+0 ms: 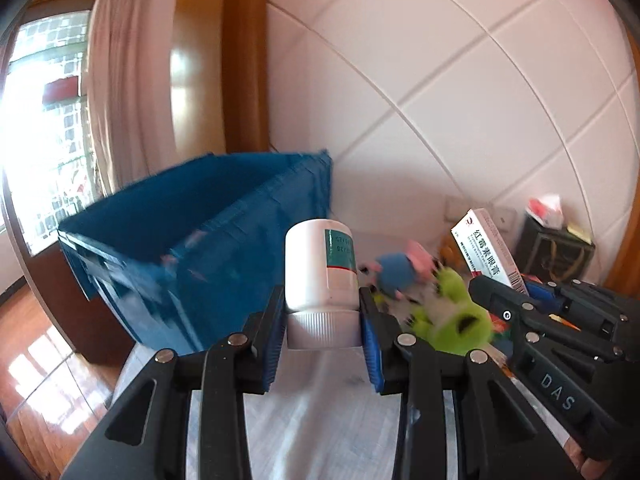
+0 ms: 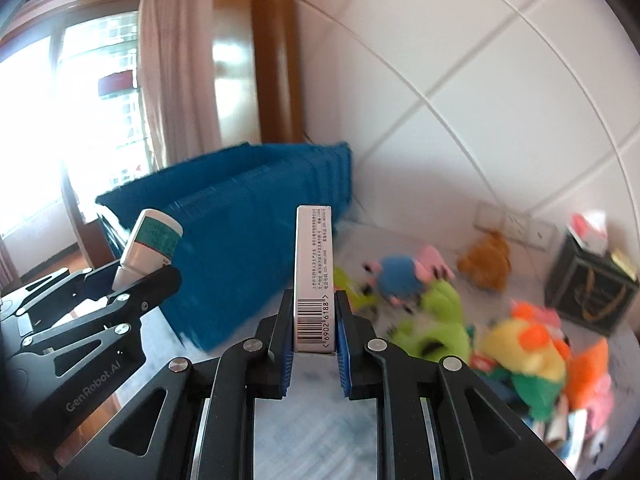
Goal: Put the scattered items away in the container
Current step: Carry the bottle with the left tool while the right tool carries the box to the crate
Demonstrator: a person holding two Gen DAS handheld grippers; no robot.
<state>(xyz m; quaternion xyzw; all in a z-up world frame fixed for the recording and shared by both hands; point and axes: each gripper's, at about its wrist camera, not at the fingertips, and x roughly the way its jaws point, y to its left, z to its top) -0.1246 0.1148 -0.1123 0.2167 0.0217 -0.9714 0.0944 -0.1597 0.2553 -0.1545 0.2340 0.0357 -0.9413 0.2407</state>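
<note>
The left gripper [image 1: 323, 322] fingers hold a white bottle [image 1: 320, 268]; the right gripper [image 2: 313, 320] fingers pinch a thin box [image 2: 313, 276]. The blue bin [image 1: 192, 240] and the toys look blurry.

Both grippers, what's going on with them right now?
Each holds one item. The left gripper is shut on a white bottle, gripped near its ribbed cap. The right gripper is shut on a slim medicine box. The blue container sits just ahead; plush toys remain scattered on the table.
</note>
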